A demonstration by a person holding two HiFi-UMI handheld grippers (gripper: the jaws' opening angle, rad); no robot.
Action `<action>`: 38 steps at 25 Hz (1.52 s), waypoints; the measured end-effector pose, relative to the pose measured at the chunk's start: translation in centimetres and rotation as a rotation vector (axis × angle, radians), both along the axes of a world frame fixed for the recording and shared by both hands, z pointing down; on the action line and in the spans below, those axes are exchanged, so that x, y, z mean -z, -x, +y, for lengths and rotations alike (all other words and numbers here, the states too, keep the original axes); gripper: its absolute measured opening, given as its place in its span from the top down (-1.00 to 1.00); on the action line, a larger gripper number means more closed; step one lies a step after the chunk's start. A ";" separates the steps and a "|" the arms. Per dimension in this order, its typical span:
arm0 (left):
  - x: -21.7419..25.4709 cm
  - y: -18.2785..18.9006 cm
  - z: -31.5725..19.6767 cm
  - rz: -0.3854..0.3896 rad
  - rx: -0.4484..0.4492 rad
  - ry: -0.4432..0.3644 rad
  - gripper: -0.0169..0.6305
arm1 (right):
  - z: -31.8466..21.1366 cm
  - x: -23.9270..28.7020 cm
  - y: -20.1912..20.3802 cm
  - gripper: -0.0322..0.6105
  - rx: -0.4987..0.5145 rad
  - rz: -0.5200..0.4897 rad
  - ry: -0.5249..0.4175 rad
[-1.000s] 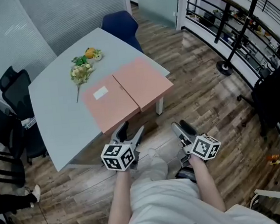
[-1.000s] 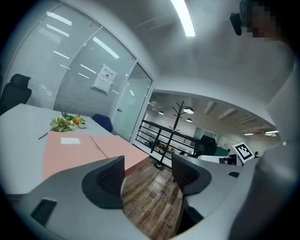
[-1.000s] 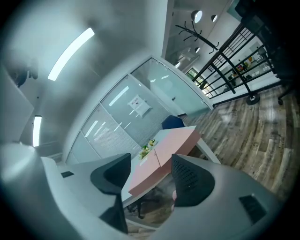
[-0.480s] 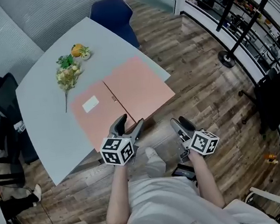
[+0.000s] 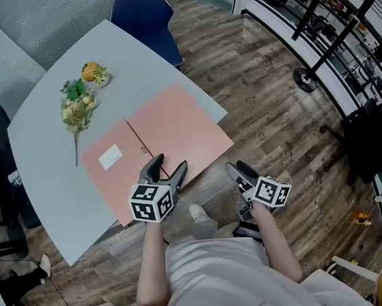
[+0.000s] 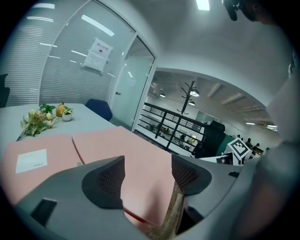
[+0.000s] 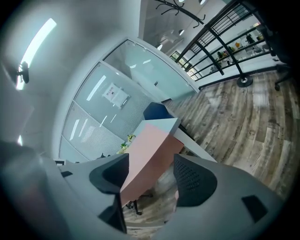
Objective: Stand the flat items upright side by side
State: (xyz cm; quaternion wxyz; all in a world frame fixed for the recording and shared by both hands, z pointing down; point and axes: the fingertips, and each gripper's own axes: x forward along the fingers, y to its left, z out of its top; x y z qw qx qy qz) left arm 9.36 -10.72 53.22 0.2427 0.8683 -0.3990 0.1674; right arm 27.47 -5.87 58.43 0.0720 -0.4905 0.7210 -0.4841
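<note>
Pink folders (image 5: 175,127) just ahead of my left claw (image 5: 168,163) look thin, light and bendy, so I would pinch the near edge. Left claw is wide and empty; right claw (image 5: 239,169), also empty, has just been opening wider.

Wood-plank floor (image 5: 267,107), grey table (image 5: 134,66), blue chair (image 5: 141,15), black railing (image 6: 164,124)

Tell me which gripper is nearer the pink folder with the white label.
Left. The left gripper hovers at the labelled folder's near corner; the right gripper is off the table, over floor.

Parted fingers (image 6: 106,182) before pink folders (image 6: 123,146)
</note>
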 end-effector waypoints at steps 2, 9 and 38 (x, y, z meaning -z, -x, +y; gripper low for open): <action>-0.8 -0.5 -0.4 -0.018 -0.018 0.019 0.03 | -0.9 -0.7 -0.4 -0.03 -0.012 -0.026 0.016; -2.2 -2.5 -1.3 -0.092 -0.050 0.036 0.03 | -3.0 -1.3 -1.3 -0.08 -0.007 -0.091 0.026; -7.8 -1.0 -2.8 -0.382 -0.078 0.075 0.03 | -7.2 -6.3 2.0 -0.16 0.016 -0.319 0.142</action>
